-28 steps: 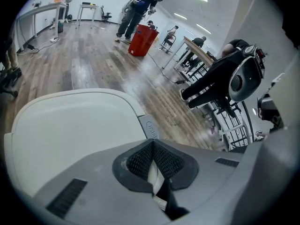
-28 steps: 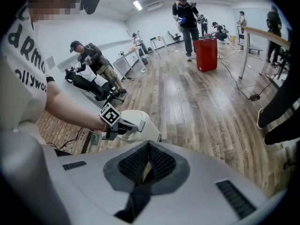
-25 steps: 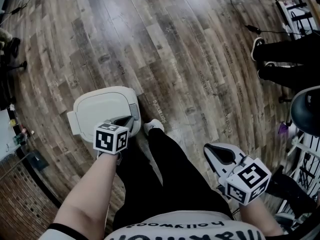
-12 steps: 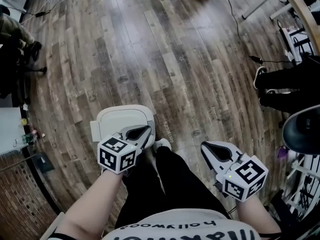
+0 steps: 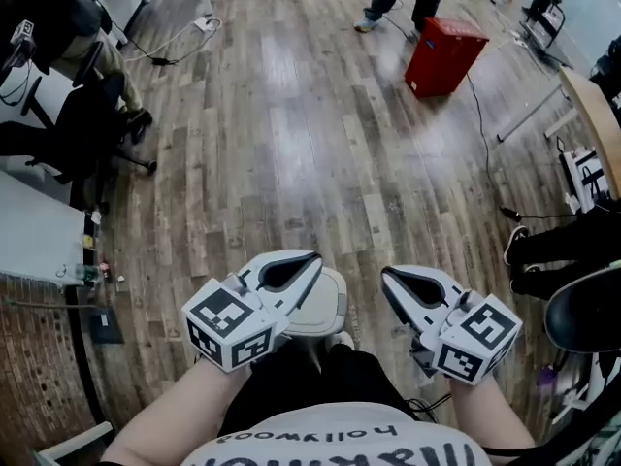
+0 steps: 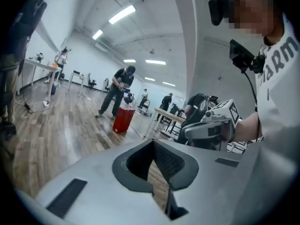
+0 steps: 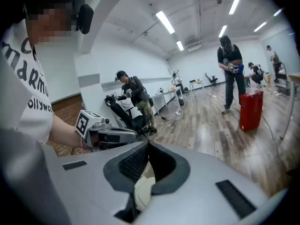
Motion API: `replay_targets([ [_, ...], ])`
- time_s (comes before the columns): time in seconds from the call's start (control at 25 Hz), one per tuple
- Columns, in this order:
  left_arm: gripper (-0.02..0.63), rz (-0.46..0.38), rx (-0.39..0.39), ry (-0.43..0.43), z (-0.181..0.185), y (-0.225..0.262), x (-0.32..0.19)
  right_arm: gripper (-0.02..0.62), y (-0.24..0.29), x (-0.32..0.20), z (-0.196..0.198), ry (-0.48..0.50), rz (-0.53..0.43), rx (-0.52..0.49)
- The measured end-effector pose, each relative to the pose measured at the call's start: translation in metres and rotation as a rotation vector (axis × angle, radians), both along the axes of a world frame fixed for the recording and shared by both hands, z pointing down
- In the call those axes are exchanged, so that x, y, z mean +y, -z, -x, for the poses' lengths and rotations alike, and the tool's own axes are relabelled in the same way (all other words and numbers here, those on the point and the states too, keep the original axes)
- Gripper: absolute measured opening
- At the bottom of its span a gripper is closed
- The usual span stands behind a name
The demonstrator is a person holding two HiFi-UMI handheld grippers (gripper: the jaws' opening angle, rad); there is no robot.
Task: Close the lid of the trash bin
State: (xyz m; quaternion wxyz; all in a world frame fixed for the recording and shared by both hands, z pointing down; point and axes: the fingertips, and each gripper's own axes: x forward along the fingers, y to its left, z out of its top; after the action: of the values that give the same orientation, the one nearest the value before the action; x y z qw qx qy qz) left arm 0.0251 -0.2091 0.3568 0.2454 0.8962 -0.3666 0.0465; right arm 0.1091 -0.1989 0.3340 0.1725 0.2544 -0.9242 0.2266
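Trash bin [image 5: 336,322]: a white unit standing on the wood-plank floor [image 5: 291,144], directly in front of the operator's legs and partly covered in the head view by the left gripper [image 5: 312,258]. Its lid [image 5: 323,297] lies flat on the body in the closed position, so the interior and any contents cannot be seen. Left gripper: held above the bin's near-left part and clear of it, jaws pressed together at the tips and empty; only floor shows through the slot behind the tips in the left gripper view. Right gripper [image 5: 388,273]: held beside the bin on the right, apart from it, jaws likewise pressed together and empty; a strip of the pale lid shows below them in the right gripper view. Second container: a red box [image 5: 444,56] stands on the floor well beyond the bin, near a standing person [image 7: 229,71]; its contents cannot be determined.
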Motion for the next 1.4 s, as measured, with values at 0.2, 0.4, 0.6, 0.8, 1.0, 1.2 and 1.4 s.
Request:
replay_targets([
  [0.2,0.006,-0.116,0.001,0.068,0.081,0.067,-0.003,0.008,0.049,-0.021,0.058,-0.048,-0.14,-0.054],
  [0.4,0.008,-0.184,-0.002,0.026,0.135,0.105,0.012,0.008,0.075,-0.014,0.1,-0.141,-0.182,-0.15],
  [0.6,0.008,-0.19,0.024,0.042,0.167,0.115,0.03,0.008,0.084,0.01,0.117,-0.174,-0.201,-0.141],
  [0.8,0.006,-0.193,0.057,0.101,0.176,0.115,0.054,0.008,0.09,0.037,0.12,-0.138,-0.209,-0.125],
  [1.0,0.008,-0.183,0.095,0.184,0.178,0.113,0.076,0.008,0.081,0.06,0.107,-0.086,-0.221,-0.056],
  [1.2,0.008,-0.176,0.068,0.2,0.175,0.11,0.098,0.008,0.073,0.078,0.093,-0.106,-0.208,-0.038],
  [1.4,0.008,-0.184,0.073,0.214,0.175,0.115,0.117,0.008,0.079,0.094,0.088,-0.094,-0.251,-0.005],
])
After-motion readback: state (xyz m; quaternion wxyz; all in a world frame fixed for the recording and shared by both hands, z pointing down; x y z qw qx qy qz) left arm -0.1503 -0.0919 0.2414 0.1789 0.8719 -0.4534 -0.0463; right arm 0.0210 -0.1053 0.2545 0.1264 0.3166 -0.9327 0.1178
